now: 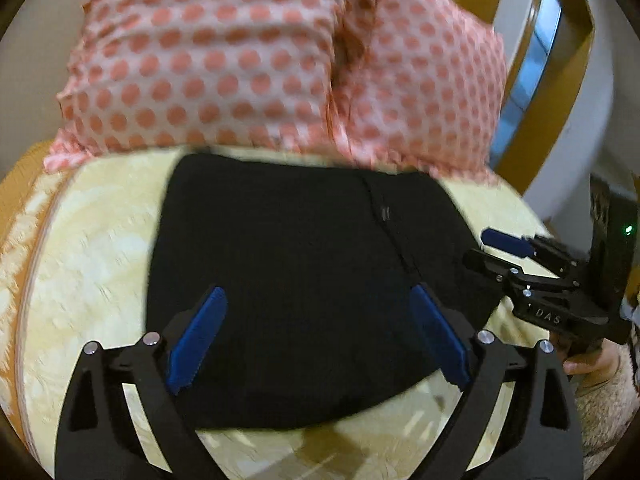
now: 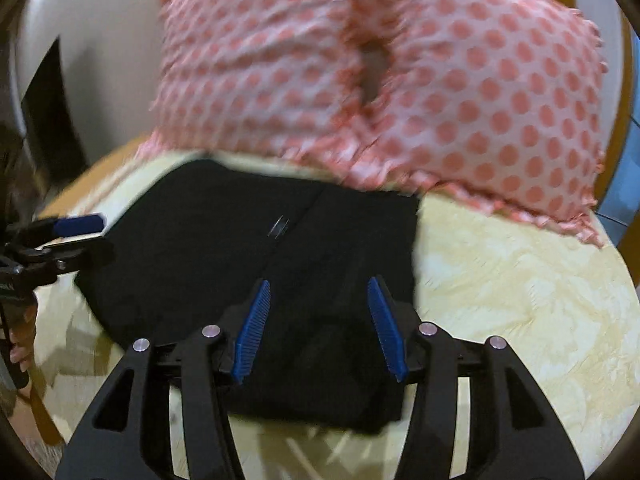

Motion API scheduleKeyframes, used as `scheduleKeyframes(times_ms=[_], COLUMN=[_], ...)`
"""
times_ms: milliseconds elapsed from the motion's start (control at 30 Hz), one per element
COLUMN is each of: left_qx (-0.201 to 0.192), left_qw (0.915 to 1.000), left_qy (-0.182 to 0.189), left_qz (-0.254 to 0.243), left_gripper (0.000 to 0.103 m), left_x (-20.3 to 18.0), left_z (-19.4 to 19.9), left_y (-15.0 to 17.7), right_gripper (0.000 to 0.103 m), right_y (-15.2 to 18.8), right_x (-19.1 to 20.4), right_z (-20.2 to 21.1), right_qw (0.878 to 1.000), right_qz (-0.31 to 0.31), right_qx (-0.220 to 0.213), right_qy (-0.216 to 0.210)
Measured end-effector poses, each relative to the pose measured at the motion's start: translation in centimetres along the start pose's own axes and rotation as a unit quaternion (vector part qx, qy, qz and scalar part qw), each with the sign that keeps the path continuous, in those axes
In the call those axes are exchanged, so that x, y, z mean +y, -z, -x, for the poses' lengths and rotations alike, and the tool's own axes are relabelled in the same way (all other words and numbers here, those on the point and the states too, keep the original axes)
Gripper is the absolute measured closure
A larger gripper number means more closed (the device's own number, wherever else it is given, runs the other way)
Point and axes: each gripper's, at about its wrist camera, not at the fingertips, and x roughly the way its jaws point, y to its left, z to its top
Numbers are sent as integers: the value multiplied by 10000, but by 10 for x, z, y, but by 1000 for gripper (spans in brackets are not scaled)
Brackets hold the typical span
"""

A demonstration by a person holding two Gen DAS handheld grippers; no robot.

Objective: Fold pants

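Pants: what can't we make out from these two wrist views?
- Pants: fold count and layers; both views show only flat black, motion-blurred.
- Small fastener near the seam: too small and blurred to identify.
- Pants' far edge: hidden under the dotted pillow in both views.
- Near edge: partly covered by the left gripper and right gripper, jaws open.

Dotted pillow [image 1: 248, 60] blocks far side; pants [image 1: 304, 280] flanks open.

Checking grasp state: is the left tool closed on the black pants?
No, the left tool is open above the folded black pants, gripping nothing.
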Motion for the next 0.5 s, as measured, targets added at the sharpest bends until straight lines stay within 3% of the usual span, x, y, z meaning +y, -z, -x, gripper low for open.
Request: scheduleKeyframes(times_ms=[100, 233, 300, 333, 367, 433, 500], left_qx=[541, 581, 535, 496, 362, 78, -129], left_qw=[9983, 9976, 9969, 9966, 9965, 9957, 9934], left_qy=[-50, -9, -45, -43, -90, -496, -879], left_qz=[212, 367, 575, 661, 745, 781, 728], left_gripper=[10, 5, 5, 5, 5, 2, 2], left_x=[7, 9, 10, 12, 13, 17, 18], left_z=[-24, -31, -27, -20, -6, 20, 40], left_y=[9, 9, 9, 10, 14, 24, 35], right_gripper=[48, 42, 36, 28, 6, 1, 1], right_y=[8, 7, 9, 13, 17, 29, 43], right_x=[6, 1, -7, -13, -18, -28, -30], right_z=[-20, -20, -10, -1, 7, 29, 44], right_qw=[9989, 9984, 9977, 9965, 9946, 9883, 9854], right_qz=[58, -211, -530, -765, -943, -1284, -1479], right_qx=[438, 503, 392, 279, 195, -69, -210], right_qy=[173, 170, 159, 198, 397, 823, 812])
